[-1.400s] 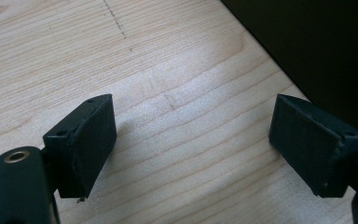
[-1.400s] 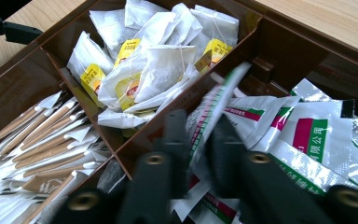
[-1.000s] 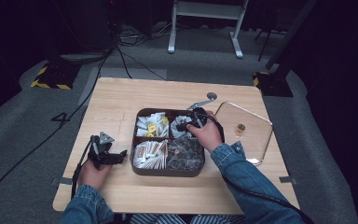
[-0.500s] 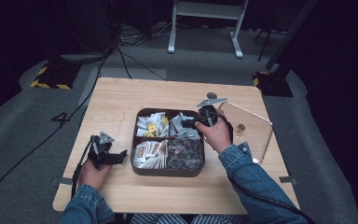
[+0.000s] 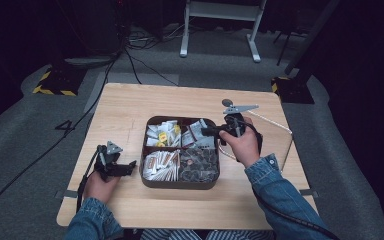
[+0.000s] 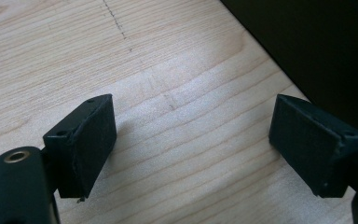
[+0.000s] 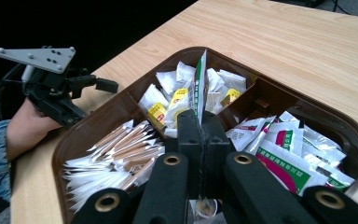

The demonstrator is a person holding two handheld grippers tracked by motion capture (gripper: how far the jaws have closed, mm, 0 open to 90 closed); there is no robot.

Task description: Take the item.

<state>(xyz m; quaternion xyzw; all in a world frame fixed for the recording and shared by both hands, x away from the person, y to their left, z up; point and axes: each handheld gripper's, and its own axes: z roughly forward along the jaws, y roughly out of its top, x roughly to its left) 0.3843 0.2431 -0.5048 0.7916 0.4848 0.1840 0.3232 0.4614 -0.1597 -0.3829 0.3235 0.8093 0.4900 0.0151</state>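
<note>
So the right gripper (image 7: 200,126) is clamped shut on a single green-and-white sachet (image 7: 198,79), pinched edge-on so the packet stands upright between the jaws. In the high view it's held just above the right rear compartment of the brown tray (image 5: 180,181), near the tray's right rim. The tray is parked around the middle of the table (image 5: 125,107), a bit toward the front edge.

Four compartments can be made out: yellow-labelled white packets (image 7: 177,100) at the left rear, green-printed packets (image 7: 279,158) at the right rear, long thin sticks (image 7: 116,156) at the left front, and dark round things at the right front, too small to identify. A clear lid (image 5: 275,135) is lying beside the tray's right edge, partly hidden behind the hand.

The left gripper (image 6: 191,149) is parked low over bare wood near the front left corner, jaws spread wide with nothing between them. From the right gripper view it can be seen sitting just off the tray's left side.

Best guess on the step: a sachet is being lifted out, or shifted between compartments; which one can't be told from here. What's called for next is probably a clean lift so the packet clears the dividers, with the pinch kept firm since only a thin edge is gripped and it could easily slip or twist.
</note>
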